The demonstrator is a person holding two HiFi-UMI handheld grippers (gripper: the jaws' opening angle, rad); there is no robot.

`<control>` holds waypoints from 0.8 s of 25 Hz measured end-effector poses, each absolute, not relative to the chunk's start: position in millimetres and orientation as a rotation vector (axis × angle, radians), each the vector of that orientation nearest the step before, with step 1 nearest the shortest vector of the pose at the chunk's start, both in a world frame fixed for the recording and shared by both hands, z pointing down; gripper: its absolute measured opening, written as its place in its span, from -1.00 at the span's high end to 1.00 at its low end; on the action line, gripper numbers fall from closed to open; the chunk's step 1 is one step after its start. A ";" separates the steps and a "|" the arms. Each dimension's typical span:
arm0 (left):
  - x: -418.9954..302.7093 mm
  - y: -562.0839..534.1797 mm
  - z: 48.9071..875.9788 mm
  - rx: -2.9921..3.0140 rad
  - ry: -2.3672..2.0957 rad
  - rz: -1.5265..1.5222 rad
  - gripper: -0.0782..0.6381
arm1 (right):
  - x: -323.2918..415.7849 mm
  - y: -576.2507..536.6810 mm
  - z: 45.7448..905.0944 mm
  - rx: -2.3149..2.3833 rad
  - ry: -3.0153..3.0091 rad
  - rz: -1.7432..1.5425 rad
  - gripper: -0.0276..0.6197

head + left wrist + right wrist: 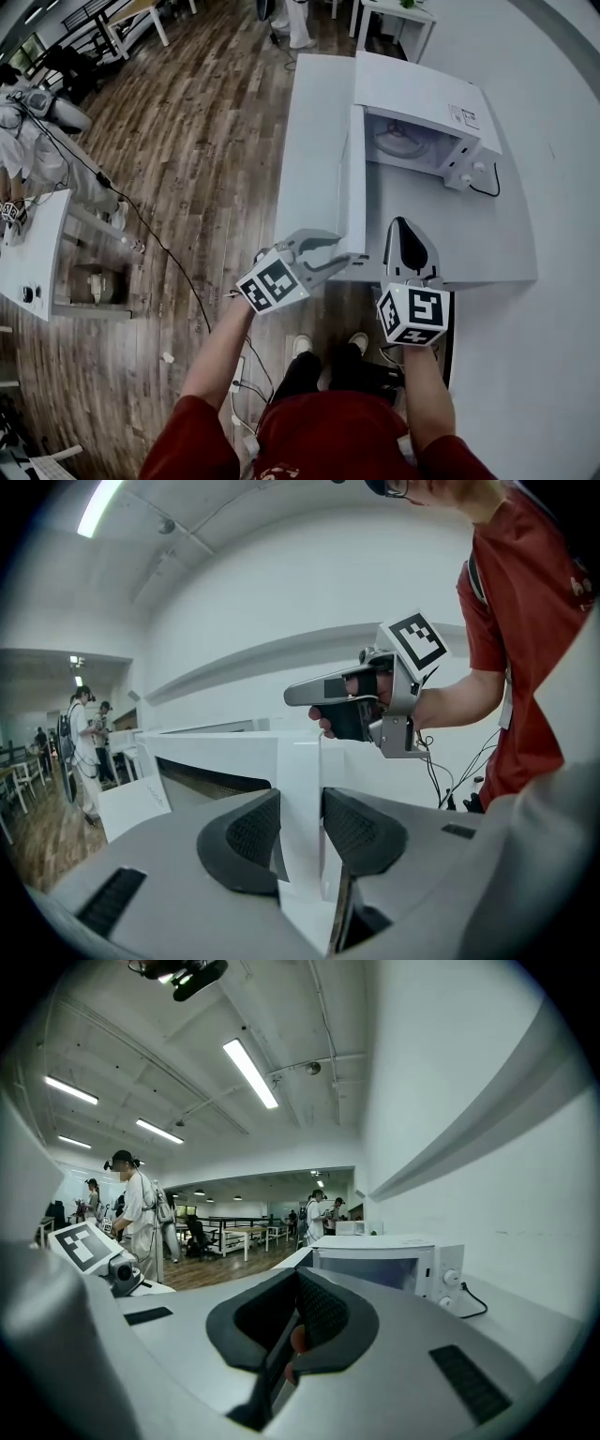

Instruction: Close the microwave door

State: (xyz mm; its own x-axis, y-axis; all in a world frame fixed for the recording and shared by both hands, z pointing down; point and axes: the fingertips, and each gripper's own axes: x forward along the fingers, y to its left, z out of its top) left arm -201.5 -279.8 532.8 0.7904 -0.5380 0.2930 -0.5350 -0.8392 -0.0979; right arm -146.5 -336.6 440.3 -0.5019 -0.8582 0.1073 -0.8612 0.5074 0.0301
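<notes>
The left gripper [300, 810] is pinching the edge of the microwave door [298, 761] — the right gripper [300, 694] is hovering beyond it.

The label [464, 116] on the microwave [412, 89] is seemingly printed, too small to read.

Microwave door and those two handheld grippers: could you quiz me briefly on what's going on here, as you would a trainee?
1. True or false: the microwave door stands open.
2. What sits between the fingers of the left gripper? A) the door's edge B) a cup C) nothing
3. Are the fingers of the right gripper apart or together?
Key: 1 true; 2 A; 3 together.
</notes>
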 end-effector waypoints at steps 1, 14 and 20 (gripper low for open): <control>-194.7 -281.2 532.3 -2.966 0.884 -0.485 0.33 | -138.8 -337.2 440.2 1.522 -2.626 0.044 0.84; -96.7 -319.3 534.9 -2.959 1.018 -0.455 0.35 | -21.4 -358.7 444.7 1.642 -2.582 0.081 0.84; -60.7 -346.0 532.9 -2.915 1.208 -0.423 0.36 | 28.7 -376.6 446.1 1.681 -2.586 0.105 0.84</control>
State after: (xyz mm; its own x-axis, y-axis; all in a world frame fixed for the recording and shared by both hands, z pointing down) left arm -60.7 -346.0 532.9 0.6770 -0.6888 0.2592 -0.7000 -0.7114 -0.0620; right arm 28.7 -376.6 446.1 -0.4057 -0.9102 0.0834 -0.9140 0.4049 -0.0267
